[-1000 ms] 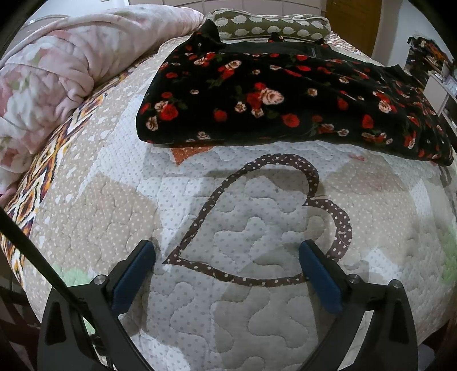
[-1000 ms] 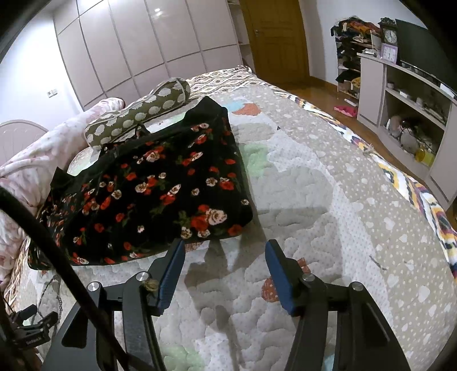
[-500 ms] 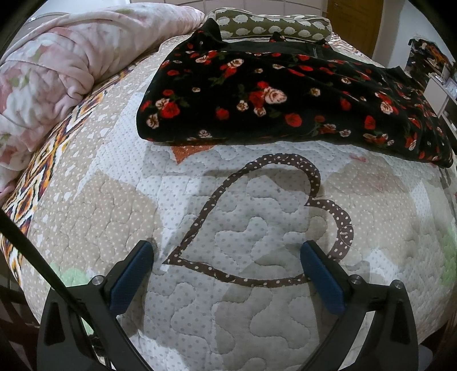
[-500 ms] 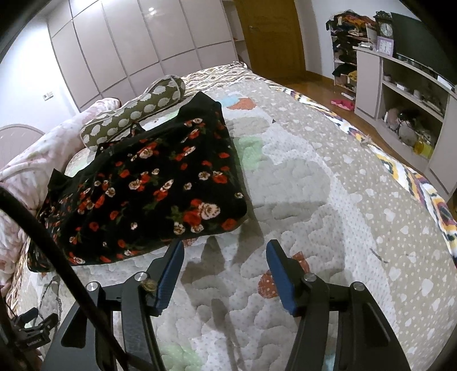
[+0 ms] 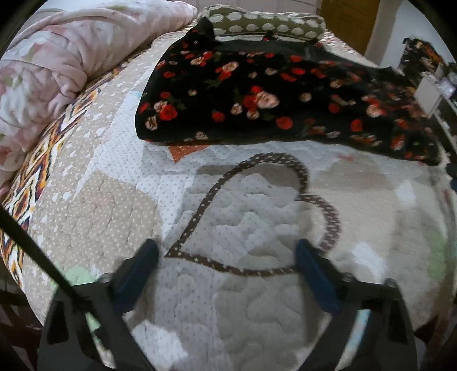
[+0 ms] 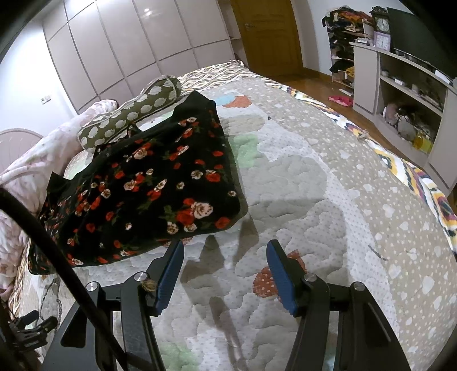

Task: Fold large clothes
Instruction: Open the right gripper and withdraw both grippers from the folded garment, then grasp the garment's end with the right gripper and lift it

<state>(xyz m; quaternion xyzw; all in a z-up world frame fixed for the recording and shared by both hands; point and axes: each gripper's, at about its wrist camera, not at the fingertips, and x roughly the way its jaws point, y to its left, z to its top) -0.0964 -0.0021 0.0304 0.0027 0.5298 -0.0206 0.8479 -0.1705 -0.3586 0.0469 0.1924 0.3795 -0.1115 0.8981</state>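
Slightly narrower than before, the left gripper [image 5: 227, 256] closes on nothing, while the right gripper [image 6: 224, 258] stands wide and empty, the floral garment [image 6: 142, 185] lying above both, untouched, at each frame's upper middle.

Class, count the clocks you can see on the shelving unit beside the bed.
2. A dark clock stands on top of the shelving unit; a small purple clock sits just below it. Others may be hidden among the clutter.

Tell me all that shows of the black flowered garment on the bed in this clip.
The black flowered garment is soft dark cloth printed with red and cream roses. It lies folded over, in layers, flat on the quilted bedspread, its far end against a spotted olive bolster and near a pink comforter. One near corner is rounded, and plain black edging shows at the far end. Neither gripper touches it.
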